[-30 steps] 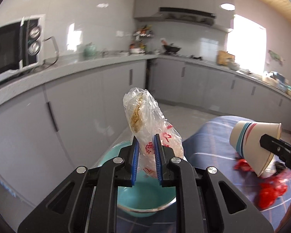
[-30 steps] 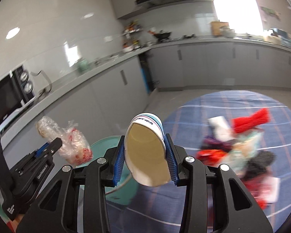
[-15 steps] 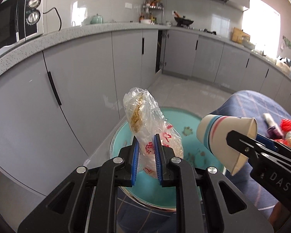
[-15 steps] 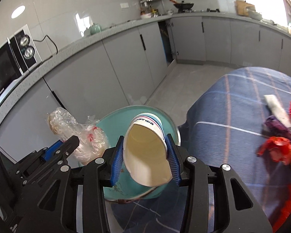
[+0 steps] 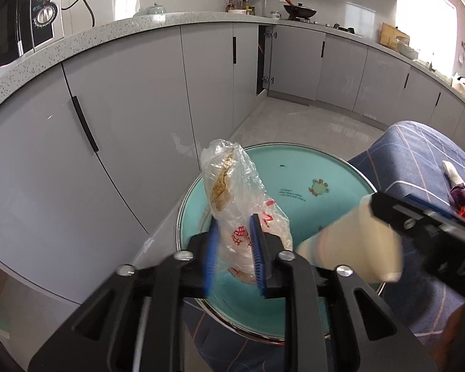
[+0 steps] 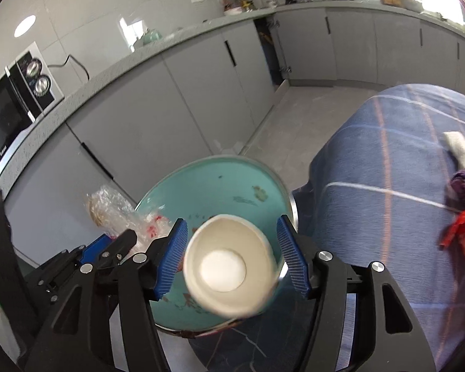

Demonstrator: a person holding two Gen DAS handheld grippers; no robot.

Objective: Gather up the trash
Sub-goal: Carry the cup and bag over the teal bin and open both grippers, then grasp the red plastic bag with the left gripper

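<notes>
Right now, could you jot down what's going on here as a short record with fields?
Setting: kitchen, grey cabinets
Bin: teal basin, beside blue checked cloth
Left gripper: over the basin, jaws opening, plastic bag between its fingers
Right gripper: jaws opening, paper cup loose between its fingers, mouth facing camera
Left on cloth: red scraps

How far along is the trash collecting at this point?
Done so far: nothing visibly lies in the teal basin yet. In hand: both grippers are over it with jaws opening. The right gripper has let go of the paper cup; the plastic bag sits between the left gripper pads, with a gap at the left pad. Left: a red wrapper and other scraps on the blue cloth.
</notes>
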